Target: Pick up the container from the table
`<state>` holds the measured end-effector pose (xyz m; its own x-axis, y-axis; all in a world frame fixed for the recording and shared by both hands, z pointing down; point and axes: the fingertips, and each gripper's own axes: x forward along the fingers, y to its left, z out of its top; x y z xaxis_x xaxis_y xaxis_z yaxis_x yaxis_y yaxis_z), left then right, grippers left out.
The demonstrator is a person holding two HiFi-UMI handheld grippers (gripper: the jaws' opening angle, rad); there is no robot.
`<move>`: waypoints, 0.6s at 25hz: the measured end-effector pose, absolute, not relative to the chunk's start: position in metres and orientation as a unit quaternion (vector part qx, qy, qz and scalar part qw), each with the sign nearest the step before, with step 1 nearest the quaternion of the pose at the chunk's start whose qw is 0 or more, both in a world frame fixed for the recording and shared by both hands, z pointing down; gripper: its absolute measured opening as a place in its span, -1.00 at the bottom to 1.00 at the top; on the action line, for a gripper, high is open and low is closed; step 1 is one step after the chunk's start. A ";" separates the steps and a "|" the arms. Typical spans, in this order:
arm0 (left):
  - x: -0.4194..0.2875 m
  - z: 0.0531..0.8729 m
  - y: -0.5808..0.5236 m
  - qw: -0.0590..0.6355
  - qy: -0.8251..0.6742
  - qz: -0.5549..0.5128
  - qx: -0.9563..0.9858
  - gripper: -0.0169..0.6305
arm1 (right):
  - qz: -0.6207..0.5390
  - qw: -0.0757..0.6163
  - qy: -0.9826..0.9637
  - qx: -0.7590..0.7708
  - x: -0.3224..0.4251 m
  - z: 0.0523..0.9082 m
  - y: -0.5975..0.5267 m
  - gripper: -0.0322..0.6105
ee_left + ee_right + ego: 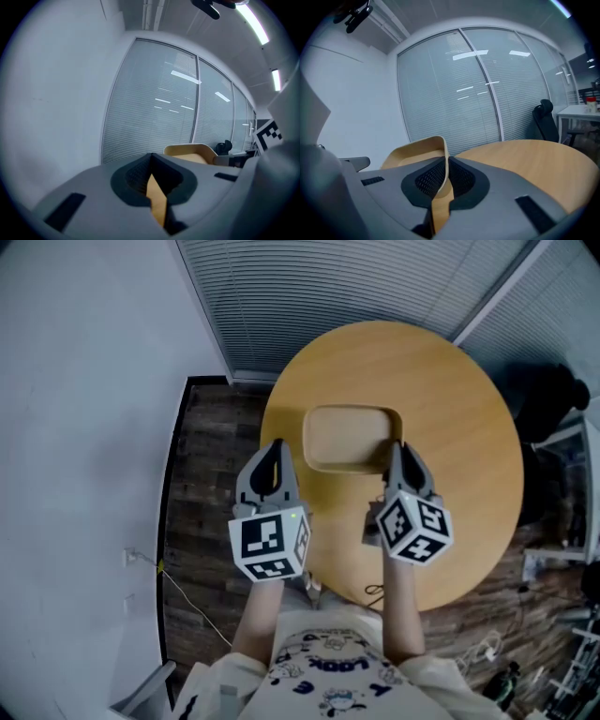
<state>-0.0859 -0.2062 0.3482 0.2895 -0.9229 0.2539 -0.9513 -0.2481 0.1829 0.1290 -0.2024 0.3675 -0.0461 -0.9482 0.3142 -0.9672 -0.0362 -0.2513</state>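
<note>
1. Right gripper (397, 460) — jaws clamped on the near right rim of the tan container (347, 435).
2. Container over the middle of the round wooden table (459, 399); resting there or raised a little, cannot tell.
3. Left gripper (272, 460) just beside the left side of the container, not touching it, above the left edge of the table.
4. Left jaws drawn together — only a thin slit with a tan surface showing through, nothing gripped.
5. Beyond the table, closed window blinds (375, 277); to the left, dark wooden floor (202, 484).

text | shirt (323, 665) | print reads "LOOK", upside down | other letters unclear
</note>
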 end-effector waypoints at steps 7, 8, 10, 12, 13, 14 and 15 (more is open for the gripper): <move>-0.083 0.313 -0.204 0.122 -0.592 0.022 0.796 -0.94 | 0.171 -0.005 -0.701 0.693 0.129 0.329 -0.200 -0.85; -0.082 0.309 -0.205 0.118 -0.592 0.020 0.797 -0.94 | 0.167 -0.008 -0.702 0.693 0.129 0.324 -0.201 -0.85; -0.079 0.300 -0.207 0.110 -0.592 0.015 0.798 -0.94 | 0.159 -0.014 -0.704 0.692 0.131 0.314 -0.203 -0.85; -0.076 0.291 -0.207 0.103 -0.593 0.011 0.799 -0.94 | 0.151 -0.020 -0.707 0.691 0.134 0.304 -0.204 -0.85; -0.075 0.287 -0.206 0.099 -0.593 0.010 0.799 -0.94 | 0.148 -0.023 -0.708 0.691 0.135 0.300 -0.203 -0.84; -0.074 0.283 -0.206 0.095 -0.594 0.008 0.799 -0.94 | 0.145 -0.025 -0.708 0.690 0.137 0.297 -0.203 -0.85; -0.072 0.279 -0.205 0.091 -0.594 0.006 0.800 -0.94 | 0.143 -0.027 -0.709 0.690 0.138 0.294 -0.202 -0.85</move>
